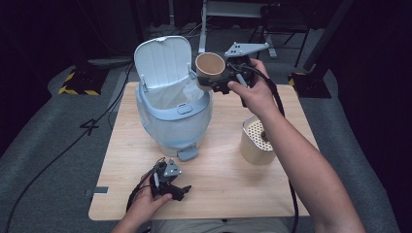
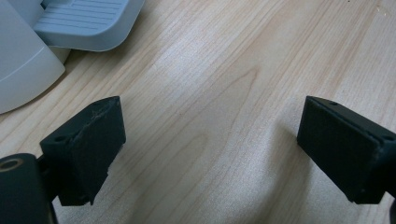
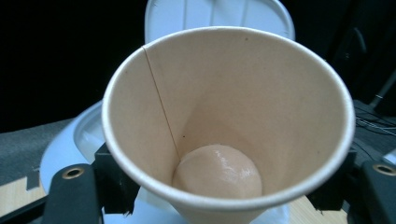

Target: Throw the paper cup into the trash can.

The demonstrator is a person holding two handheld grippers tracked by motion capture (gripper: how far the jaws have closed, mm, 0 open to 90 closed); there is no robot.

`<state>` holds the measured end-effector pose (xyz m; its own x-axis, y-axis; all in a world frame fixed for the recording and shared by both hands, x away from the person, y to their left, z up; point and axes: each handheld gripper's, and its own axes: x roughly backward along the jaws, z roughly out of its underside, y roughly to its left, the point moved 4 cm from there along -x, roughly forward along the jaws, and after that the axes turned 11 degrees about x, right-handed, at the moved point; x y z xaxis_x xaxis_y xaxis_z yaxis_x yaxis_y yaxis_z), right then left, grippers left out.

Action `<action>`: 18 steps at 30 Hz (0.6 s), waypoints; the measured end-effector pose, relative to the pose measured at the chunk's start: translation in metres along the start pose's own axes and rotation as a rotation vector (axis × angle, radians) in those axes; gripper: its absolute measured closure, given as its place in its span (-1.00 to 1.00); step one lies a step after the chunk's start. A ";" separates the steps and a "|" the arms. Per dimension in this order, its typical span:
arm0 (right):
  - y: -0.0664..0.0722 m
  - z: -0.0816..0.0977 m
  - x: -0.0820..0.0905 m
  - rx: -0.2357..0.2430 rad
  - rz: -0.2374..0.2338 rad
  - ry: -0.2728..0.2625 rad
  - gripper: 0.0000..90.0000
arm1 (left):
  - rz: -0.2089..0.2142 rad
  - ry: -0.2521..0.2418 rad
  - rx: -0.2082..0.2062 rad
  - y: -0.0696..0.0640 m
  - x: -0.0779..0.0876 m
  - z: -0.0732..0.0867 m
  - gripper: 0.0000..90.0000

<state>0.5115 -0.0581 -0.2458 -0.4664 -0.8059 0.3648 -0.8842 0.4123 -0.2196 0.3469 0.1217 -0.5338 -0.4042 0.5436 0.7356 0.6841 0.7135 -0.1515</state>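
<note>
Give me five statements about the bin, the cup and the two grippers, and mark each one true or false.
1. The bin's lid is open. True.
2. The right gripper holds a paper cup. True.
3. The cup is full of water. False: it is empty, its bare bottom showing.
4. The left gripper is shut on the bin's pedal. False: its jaws are wide apart over bare table, short of the pedal.
5. A perforated holder stands right of the bin. True.
</note>
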 end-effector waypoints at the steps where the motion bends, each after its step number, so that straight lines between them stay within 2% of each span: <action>1: 0.001 -0.002 -0.004 0.002 -0.005 0.000 -0.40 | 0.000 0.000 0.000 0.000 0.000 0.000 -0.82; 10: 0.010 -0.008 -0.038 -0.013 -0.040 0.017 -0.39 | 0.001 0.006 0.001 0.000 0.000 0.000 -0.83; 18: 0.017 -0.005 -0.060 -0.051 -0.077 0.046 -0.39 | 0.000 0.006 0.002 0.000 0.000 0.000 -0.83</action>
<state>0.5245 -0.0008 -0.2666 -0.3970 -0.8160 0.4201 -0.9170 0.3721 -0.1439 0.3473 0.1215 -0.5338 -0.4001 0.5413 0.7396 0.6831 0.7141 -0.1530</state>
